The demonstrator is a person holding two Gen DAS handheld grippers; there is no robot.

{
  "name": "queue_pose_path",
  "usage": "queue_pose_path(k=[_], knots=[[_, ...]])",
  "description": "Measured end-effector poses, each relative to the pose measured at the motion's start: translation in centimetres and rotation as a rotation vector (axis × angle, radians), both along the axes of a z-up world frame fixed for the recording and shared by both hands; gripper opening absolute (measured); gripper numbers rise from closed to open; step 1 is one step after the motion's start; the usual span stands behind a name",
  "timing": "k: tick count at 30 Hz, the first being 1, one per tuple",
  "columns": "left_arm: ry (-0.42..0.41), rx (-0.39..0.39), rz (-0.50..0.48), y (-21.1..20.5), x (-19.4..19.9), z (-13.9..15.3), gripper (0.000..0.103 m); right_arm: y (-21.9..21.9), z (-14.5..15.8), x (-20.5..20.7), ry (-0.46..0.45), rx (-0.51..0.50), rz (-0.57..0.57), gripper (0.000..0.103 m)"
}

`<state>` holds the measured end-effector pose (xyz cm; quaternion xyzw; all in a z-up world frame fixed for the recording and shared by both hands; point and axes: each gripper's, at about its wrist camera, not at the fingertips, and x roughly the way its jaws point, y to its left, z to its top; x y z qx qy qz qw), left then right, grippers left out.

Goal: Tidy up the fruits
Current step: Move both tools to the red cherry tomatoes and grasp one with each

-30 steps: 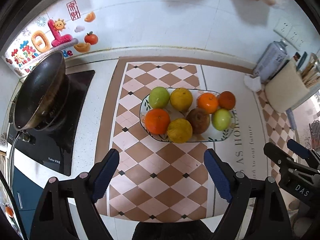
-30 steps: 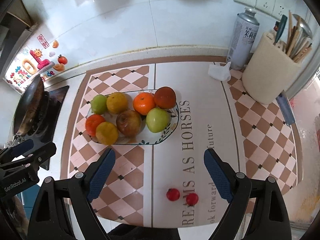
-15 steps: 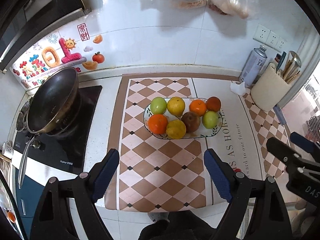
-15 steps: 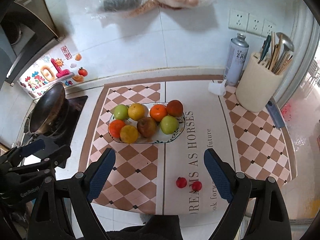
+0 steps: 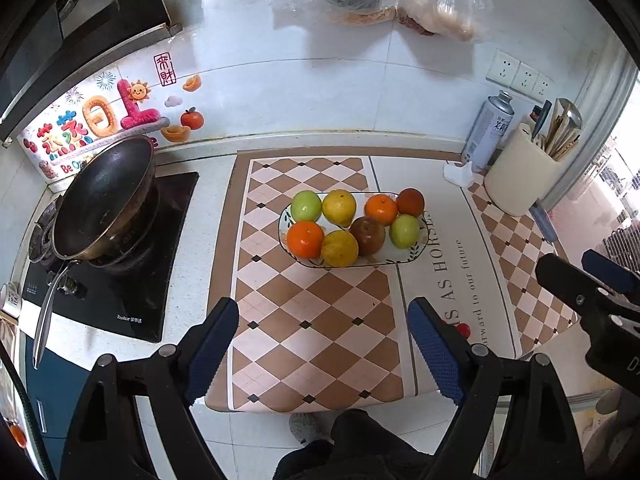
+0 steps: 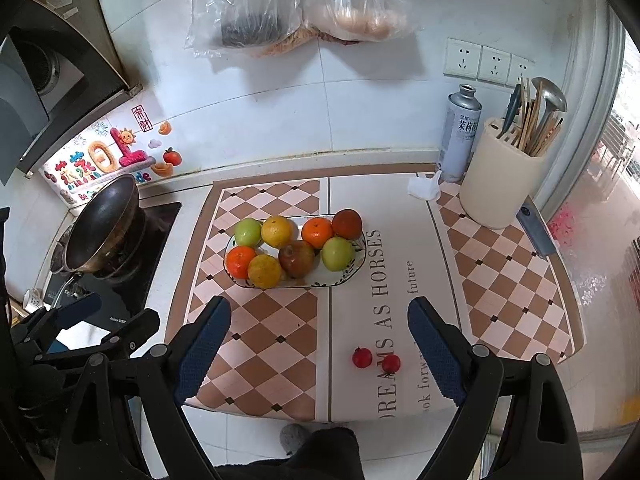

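A white oval plate (image 5: 394, 258) (image 6: 352, 270) on the checkered counter mat holds several fruits: oranges, yellow citrus, green apples, a brownish apple. Two small red fruits (image 6: 376, 360) lie on the mat near its front edge; one peeks out beside my left finger (image 5: 463, 329). My left gripper (image 5: 323, 350) is open and empty, held high above the mat's front edge. My right gripper (image 6: 320, 350) is open and empty, also high and back from the counter, with the red fruits between its fingers in view.
A black wok (image 5: 102, 200) sits on the stove at left. A spray can (image 6: 460, 136), a cream utensil holder (image 6: 498, 184), a knife (image 6: 536, 232) and a crumpled tissue (image 6: 424, 190) stand at right. Plastic bags (image 6: 300, 4) hang on the wall.
Both grippers have pulled up and back from the counter, so the plate looks smaller and farther. Both stay open and empty.
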<state>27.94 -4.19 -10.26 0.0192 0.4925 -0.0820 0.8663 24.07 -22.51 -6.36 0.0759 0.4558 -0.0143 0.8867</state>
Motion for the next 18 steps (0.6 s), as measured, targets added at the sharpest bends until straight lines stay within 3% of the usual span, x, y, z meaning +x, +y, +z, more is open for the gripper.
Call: queue_pose_path(k=[3,4,5,8,10,15,18], knots=[[-0.005,-0.015,-0.002,-0.1,0.2,0.1,0.087,-0.6,-0.7,0.3,0.016,0.012,-0.008,0.092],[-0.002,-0.021,-0.003,-0.2,0.3,0.0,0.09,-1.1,-1.2,0.5,0.027,0.025,-0.012,0.093],[0.007,-0.022,-0.007,-0.4,0.7,-0.2,0.101,-1.7,-1.8,0.8,0.037,0.041,-0.015,0.093],[0.009,-0.003,-0.003,-1.3,1.6,-0.9,0.103,-3.9,-4.2,1.6,0.073,0.089,-0.035,0.093],[0.03,0.008,-0.01,-2.1,2.5,-1.9,0.103,-5.9,-6.8,2.1,0.102,0.127,-0.056,0.093],[0.106,0.086,-0.035,-5.0,4.6,-6.1,0.103,-9.9,-16.0,3.6,0.29,0.204,-0.088,0.092],[0.197,0.111,-0.06,-7.0,5.9,-9.7,0.103,-10.8,-20.7,3.9,0.375,0.23,-0.064,0.073]])
